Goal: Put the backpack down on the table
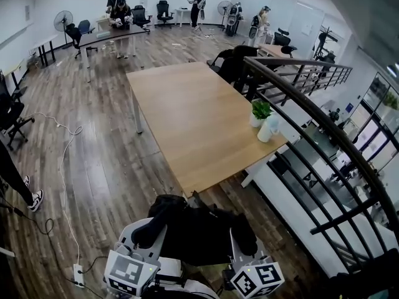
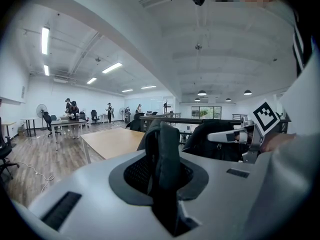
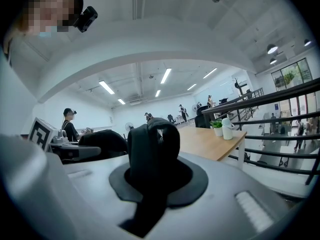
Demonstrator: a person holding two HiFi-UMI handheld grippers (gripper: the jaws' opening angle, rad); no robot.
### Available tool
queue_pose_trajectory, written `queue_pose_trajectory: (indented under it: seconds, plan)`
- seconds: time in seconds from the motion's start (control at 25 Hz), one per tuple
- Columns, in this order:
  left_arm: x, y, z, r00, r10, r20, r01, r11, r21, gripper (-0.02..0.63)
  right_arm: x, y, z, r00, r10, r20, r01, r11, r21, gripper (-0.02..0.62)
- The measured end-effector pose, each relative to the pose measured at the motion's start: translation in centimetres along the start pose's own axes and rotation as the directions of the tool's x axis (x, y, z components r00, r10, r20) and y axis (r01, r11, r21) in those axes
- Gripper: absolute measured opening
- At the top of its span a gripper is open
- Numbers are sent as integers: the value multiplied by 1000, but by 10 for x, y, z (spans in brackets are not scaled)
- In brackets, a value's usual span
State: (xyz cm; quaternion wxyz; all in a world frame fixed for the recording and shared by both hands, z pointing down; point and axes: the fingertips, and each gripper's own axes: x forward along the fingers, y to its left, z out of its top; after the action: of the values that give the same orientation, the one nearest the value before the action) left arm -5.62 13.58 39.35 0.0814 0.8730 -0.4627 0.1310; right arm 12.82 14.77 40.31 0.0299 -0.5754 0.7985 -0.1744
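Note:
The black backpack (image 1: pixel 196 229) hangs between my two grippers, just short of the near corner of the wooden table (image 1: pixel 187 114). My left gripper (image 1: pixel 151 228) is shut on one black shoulder strap (image 2: pixel 162 151), which loops up out of its jaws. My right gripper (image 1: pixel 240 240) is shut on the other strap (image 3: pixel 152 149). In the left gripper view the bag's body (image 2: pixel 212 139) bulges to the right, in front of the right gripper's marker cube (image 2: pixel 265 115). The tabletop (image 2: pixel 112 140) lies ahead, and in the right gripper view the table (image 3: pixel 207 143) is to the right.
A small potted plant (image 1: pixel 260 112) and a white jug (image 1: pixel 269 128) stand at the table's right edge. A black railing (image 1: pixel 312 114) runs along the right over a stairwell. A cable (image 1: pixel 62 167) trails on the wood floor at left. People work at a far desk (image 1: pixel 112 33).

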Motion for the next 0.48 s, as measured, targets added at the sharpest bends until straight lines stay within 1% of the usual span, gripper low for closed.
queue_pose_trajectory:
  seconds: [0.24,0.48]
  plan:
    - [29,11,10,1000,-25,6,25,1000,16,58,20,-14,9,1000,-24,15,23,1000,7,54]
    - [70,33,18,999,-48,2,48,999,8,58,59,-31,18,999,-40,10,40,999,3,54]
